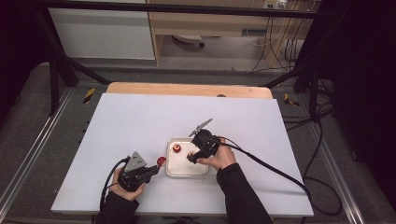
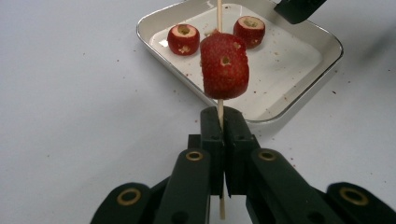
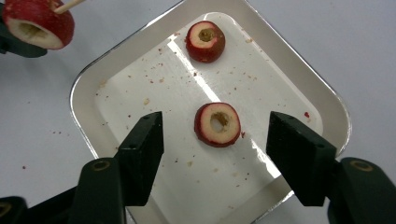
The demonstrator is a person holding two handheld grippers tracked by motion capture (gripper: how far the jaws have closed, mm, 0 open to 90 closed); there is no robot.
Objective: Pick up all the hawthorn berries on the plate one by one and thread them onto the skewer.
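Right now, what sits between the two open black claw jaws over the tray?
In the right gripper view, a cored red fruit piece lies on the tray, between the right claw jaws, untouched.

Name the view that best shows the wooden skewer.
The left gripper view: the skewer runs up from the shut left tool through one red fruit piece. The right gripper view catches just its tip at the top left corner. In the high view it is too thin to make out.
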